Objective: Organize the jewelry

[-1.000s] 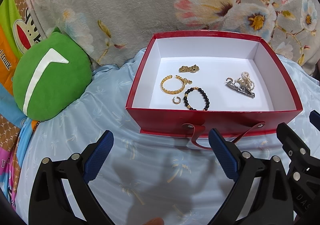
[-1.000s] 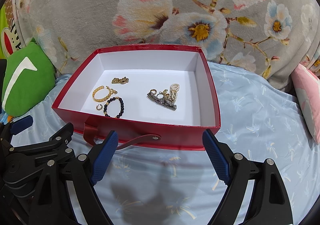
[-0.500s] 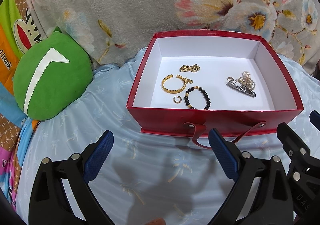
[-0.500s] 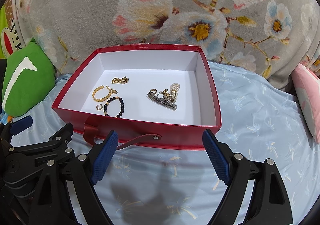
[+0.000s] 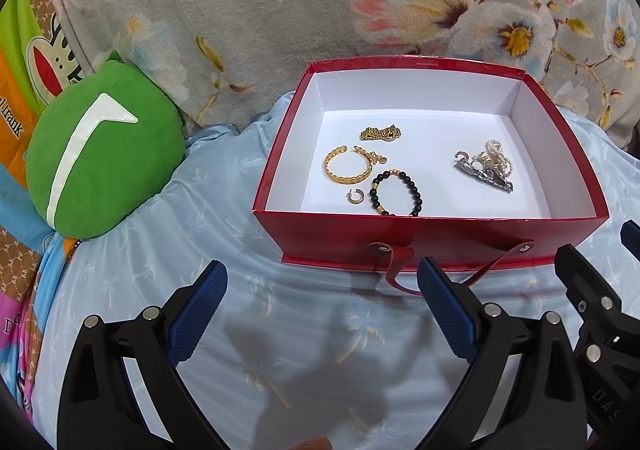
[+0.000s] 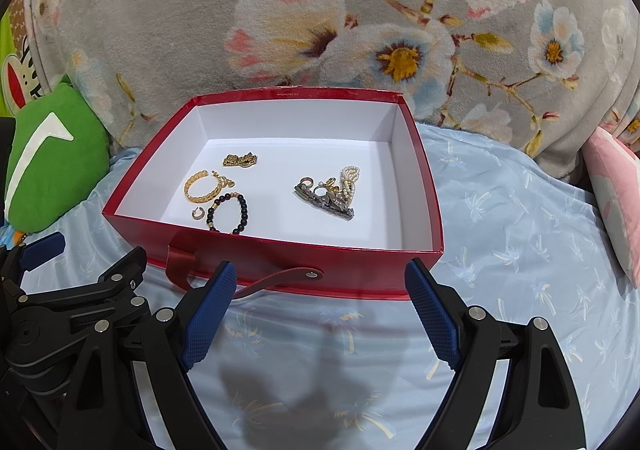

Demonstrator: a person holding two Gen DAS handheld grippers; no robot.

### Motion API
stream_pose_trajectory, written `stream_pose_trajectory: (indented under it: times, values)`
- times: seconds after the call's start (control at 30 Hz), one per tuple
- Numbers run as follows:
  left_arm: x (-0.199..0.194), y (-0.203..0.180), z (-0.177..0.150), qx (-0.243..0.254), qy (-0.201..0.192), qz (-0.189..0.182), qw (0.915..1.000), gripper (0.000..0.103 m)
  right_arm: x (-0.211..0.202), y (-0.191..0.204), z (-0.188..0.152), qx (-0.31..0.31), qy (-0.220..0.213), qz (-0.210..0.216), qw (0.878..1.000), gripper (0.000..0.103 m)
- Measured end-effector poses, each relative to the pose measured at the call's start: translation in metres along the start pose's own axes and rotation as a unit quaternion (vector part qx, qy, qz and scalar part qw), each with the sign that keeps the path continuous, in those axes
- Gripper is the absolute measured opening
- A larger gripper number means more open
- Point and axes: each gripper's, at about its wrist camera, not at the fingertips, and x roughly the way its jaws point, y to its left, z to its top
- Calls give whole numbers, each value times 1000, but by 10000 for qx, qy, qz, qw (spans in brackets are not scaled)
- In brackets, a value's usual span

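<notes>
A red box (image 5: 432, 238) in the middle holds gold and bead jewelry, with the wide-open left gripper (image 5: 320, 310) below it, empty.

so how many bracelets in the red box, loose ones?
2. The gold bracelet lies at the left of the red box; the black bead bracelet is just beside it, nearer the front wall. The tangled pile at right may hide more.

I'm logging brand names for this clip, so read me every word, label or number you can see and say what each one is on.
"frank": black letters on the orange cartoon cushion at far left; anything before it is cut off.
"DAS": embossed on the right gripper's black body, cut off at the edge.
Tiny print on the red box back rim: too small to read.
"D": on the pink fabric, rest hidden.
</notes>
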Motion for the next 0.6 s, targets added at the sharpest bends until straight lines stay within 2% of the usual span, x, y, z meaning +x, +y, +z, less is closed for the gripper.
stream_pose_trajectory:
  times: [0.6]
  values:
    - [3,2,0,-54,98,-33,9999,94,3,3,-3,-25,23,-20,10000,84]
